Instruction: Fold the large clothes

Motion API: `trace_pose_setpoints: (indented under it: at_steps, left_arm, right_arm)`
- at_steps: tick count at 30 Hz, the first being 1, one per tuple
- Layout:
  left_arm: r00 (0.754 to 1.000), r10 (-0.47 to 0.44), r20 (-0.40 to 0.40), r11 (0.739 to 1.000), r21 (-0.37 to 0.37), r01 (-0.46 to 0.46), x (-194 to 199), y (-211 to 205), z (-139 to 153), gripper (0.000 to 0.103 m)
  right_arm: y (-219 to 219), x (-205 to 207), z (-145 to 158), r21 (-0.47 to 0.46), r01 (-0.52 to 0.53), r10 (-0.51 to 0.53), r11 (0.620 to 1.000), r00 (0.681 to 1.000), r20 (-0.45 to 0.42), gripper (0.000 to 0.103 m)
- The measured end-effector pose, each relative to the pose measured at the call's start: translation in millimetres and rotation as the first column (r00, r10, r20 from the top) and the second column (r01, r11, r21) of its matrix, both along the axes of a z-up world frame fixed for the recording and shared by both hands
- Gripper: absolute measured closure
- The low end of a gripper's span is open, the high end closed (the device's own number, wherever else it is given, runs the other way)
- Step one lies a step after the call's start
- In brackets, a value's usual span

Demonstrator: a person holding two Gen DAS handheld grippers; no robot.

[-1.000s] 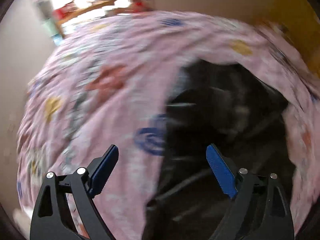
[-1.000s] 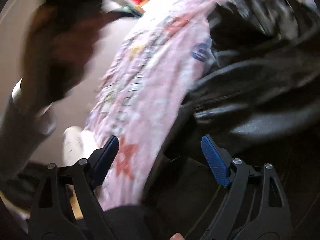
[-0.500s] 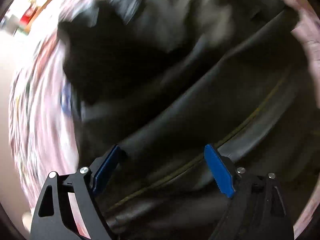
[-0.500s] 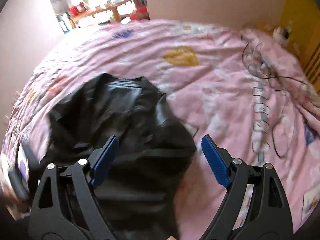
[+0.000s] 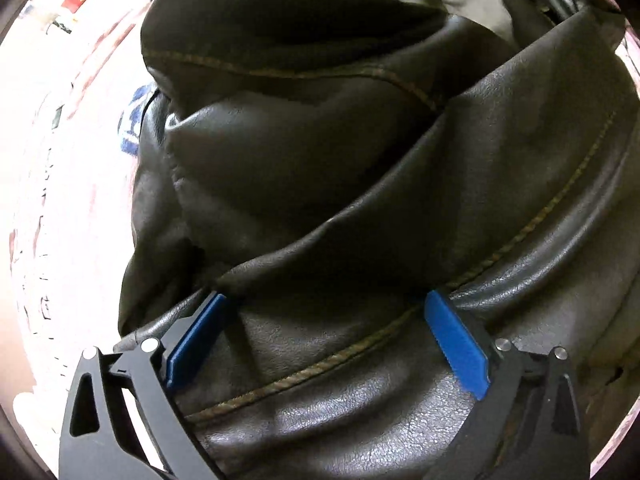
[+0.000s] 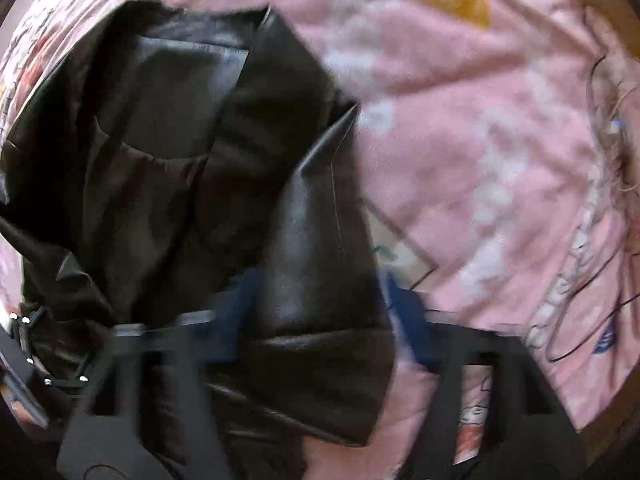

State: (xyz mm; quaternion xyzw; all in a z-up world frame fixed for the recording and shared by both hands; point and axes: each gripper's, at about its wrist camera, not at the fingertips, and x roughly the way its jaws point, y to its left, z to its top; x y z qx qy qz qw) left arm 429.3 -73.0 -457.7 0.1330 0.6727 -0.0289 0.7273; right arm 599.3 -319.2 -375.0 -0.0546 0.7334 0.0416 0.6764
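Left gripper (image 5: 326, 334) points down onto the crumpled dark brown leather jacket (image 5: 360, 160), its blue-padded jaws spread wide and opening, a stitched seam of the leather bulging between them but not pinched. Right gripper (image 6: 320, 320), blurred, is closing with a flap of the same jacket (image 6: 180, 160) between its jaws; whether the pads press it cannot be told. That jacket lies heaped on the pink patterned bedspread (image 6: 480, 140), which stretches off toward 2 o'clock.
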Motion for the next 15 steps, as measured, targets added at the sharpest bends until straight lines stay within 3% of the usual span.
trace_pose_setpoints:
  at_steps: [3, 7, 9, 11, 15]
  left_arm:
    - [1.000, -0.014, 0.014, 1.000, 0.013, 0.014, -8.2, 0.5, 0.1, 0.006]
    - [1.000, 0.006, 0.009, 1.000, -0.013, -0.006, -19.2, 2.5, -1.3, 0.006]
    - [1.000, -0.005, 0.003, 1.000, -0.027, 0.005, -24.8, 11.2, -0.3, 0.006]
    - [1.000, -0.008, -0.003, 1.000, -0.029, 0.008, -32.5, 20.3, 0.3, 0.006]
    - [1.000, 0.024, -0.012, 1.000, -0.013, -0.025, -45.2, 40.5, 2.5, 0.007]
  right_arm:
    - [-25.6, -5.9, 2.1, 0.004, 0.150, -0.150, 0.989, 0.988, 0.034, 0.070]
    - [-67.0, -18.3, 1.1, 0.037, 0.368, -0.370, 0.929, 0.924, 0.096, 0.071]
    - [-83.6, -21.2, -7.9, 0.072, 0.475, -0.480, 0.877, 0.870, 0.113, 0.071]
    - [-98.8, -23.3, -20.0, 0.132, 0.595, -0.608, 0.793, 0.787, 0.102, 0.071]
    - [-109.1, -21.8, -30.2, 0.182, 0.666, -0.687, 0.724, 0.720, 0.100, 0.070]
